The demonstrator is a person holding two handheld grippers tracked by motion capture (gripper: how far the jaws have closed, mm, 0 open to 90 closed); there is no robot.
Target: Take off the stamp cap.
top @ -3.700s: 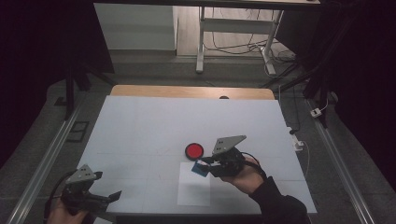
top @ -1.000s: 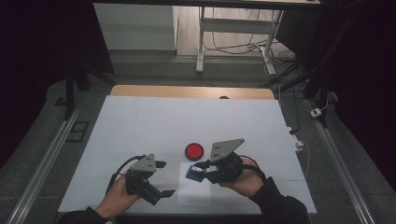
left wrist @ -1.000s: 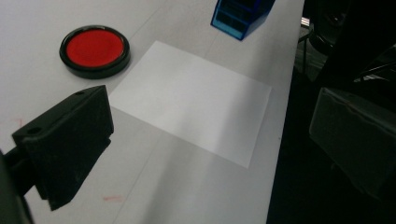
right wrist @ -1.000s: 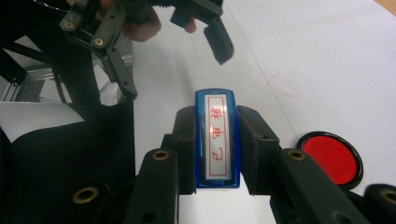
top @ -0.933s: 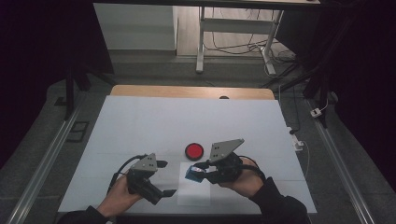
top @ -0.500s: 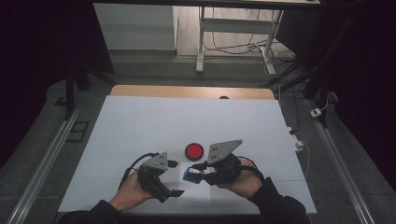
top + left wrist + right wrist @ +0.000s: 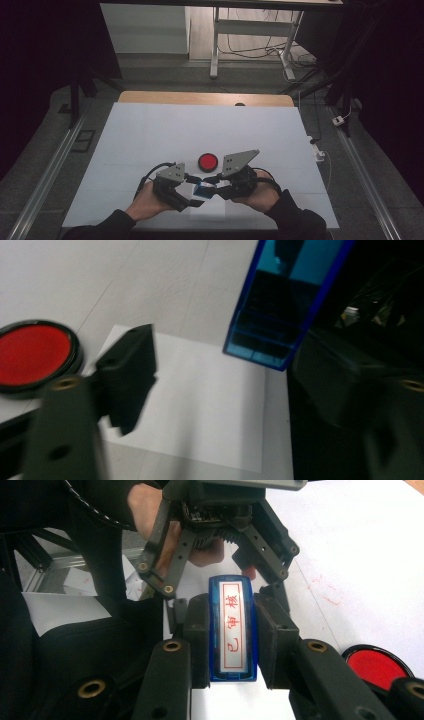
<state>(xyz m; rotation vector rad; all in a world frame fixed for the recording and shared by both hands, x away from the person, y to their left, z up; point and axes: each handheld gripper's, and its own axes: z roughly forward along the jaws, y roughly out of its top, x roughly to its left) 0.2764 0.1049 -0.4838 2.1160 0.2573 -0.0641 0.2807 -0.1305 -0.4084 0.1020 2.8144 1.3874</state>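
My right gripper [image 7: 210, 186] [image 7: 233, 625] is shut on a blue see-through stamp [image 7: 202, 189] [image 7: 233, 630] with red characters on its white label, held just above a white paper sheet [image 7: 207, 212] [image 7: 200, 405]. My left gripper [image 7: 192, 197] [image 7: 225, 370] faces it from the left, and its jaws have just been closing. The stamp's far end [image 7: 280, 305] sits between them, close to one jaw and apart from the other. In the right gripper view the left gripper [image 7: 227, 587] straddles the stamp's tip. A round red ink pad [image 7: 207, 161] [image 7: 32, 357] [image 7: 377, 665] lies just behind.
The white table top [image 7: 200, 130] stretches far back to a wooden strip [image 7: 205, 98]. Metal rails [image 7: 45, 180] run along both sides. A white plug and cable [image 7: 320, 152] lie at the right edge.
My left gripper has come in from the left to the stamp's free end, and its jaws stand narrower than before. The right gripper and the stamp have stayed put.
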